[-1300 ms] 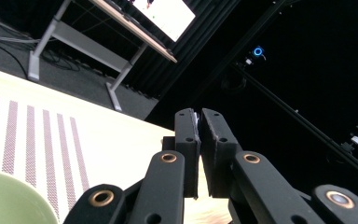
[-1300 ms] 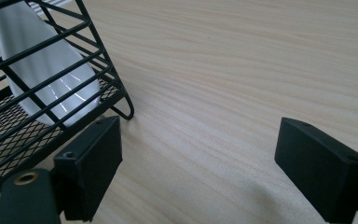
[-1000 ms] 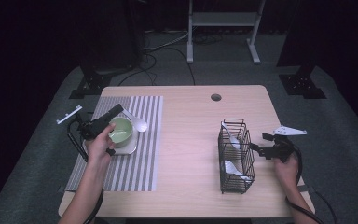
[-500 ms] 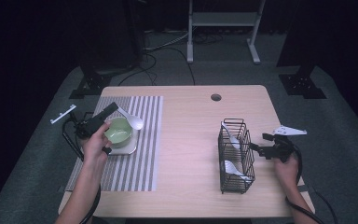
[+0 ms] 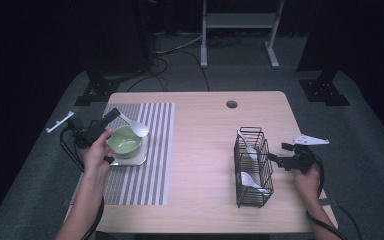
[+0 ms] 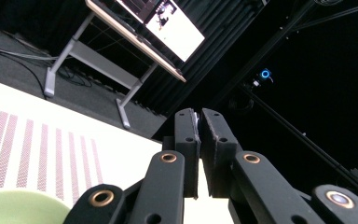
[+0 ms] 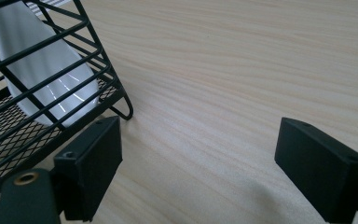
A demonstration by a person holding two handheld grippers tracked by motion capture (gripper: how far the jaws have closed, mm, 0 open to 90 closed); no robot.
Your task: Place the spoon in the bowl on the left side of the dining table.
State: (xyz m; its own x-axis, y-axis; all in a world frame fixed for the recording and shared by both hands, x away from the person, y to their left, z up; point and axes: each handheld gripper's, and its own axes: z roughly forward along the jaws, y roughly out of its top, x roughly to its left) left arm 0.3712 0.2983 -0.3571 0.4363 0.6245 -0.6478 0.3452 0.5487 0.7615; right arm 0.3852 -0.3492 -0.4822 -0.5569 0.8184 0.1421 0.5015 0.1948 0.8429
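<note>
My left gripper (image 5: 113, 115) is shut on the handle of a white spoon (image 5: 138, 129), whose bowl end hangs over the far rim of a green bowl (image 5: 125, 140). That bowl stands on a small pale plate (image 5: 136, 160) on a striped placemat (image 5: 150, 175). In the left gripper view the jaws of my left gripper (image 6: 198, 115) pinch a thin white edge of the spoon (image 6: 195, 122), with the green bowl (image 6: 14, 207) low at the left. My right gripper (image 5: 278, 156) rests open just right of a black wire basket (image 5: 253, 167); in the right gripper view nothing lies between the jaws of my right gripper (image 7: 205, 140).
The basket (image 7: 4, 126) holds two white spoons (image 5: 247, 149) (image 5: 252, 181); one spoon (image 7: 46, 74) shows behind its wires. The wooden table (image 5: 205, 150) has a round hole (image 5: 231, 104) near its far edge. Stands and cables sit on the floor beyond.
My left gripper has drifted a little to the left with the spoon, so the spoon's bowl end now sits nearer the green bowl. The right gripper has not moved.
</note>
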